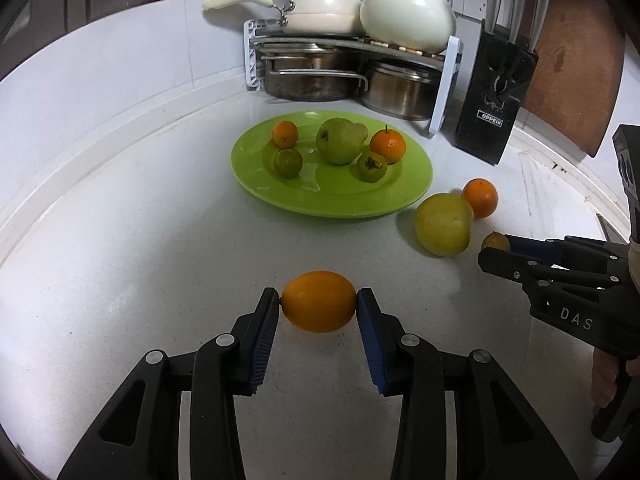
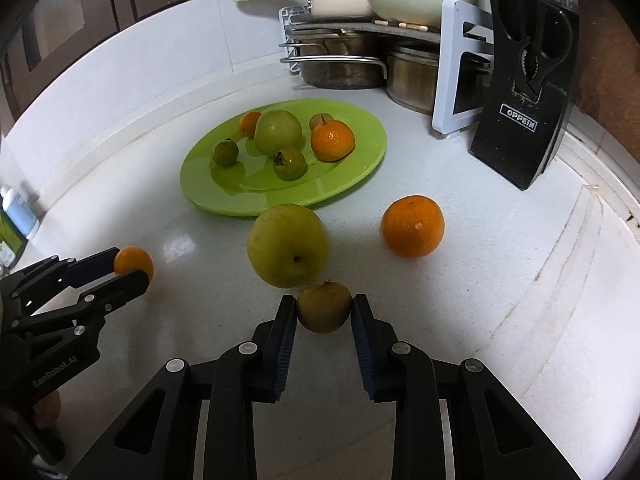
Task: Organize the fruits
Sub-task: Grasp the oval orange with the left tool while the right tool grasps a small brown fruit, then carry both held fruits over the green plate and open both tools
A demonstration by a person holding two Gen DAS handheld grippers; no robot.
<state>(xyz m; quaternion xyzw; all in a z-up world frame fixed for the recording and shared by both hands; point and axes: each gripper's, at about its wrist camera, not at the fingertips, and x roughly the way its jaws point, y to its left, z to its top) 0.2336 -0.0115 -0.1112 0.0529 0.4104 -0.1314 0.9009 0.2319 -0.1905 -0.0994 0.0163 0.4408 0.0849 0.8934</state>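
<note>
My left gripper [image 1: 319,303] is shut on a small orange [image 1: 319,301] on the white counter; the right wrist view shows the same orange [image 2: 132,261] at its left. My right gripper [image 2: 324,307] is shut on a small brownish-green fruit [image 2: 324,306], which peeks out [image 1: 495,241] at the right of the left wrist view. A big green apple [image 2: 286,245] and a loose orange [image 2: 412,226] lie just beyond it. The green plate [image 1: 256,184] holds two oranges, a large green fruit [image 1: 341,140] and small green fruits.
A rack of pots and pans [image 1: 340,68] with a white pot [image 1: 408,10] on top stands behind the plate. A black knife block [image 1: 494,92] stands at the back right. A small bottle [image 2: 18,212] sits at the counter's left edge.
</note>
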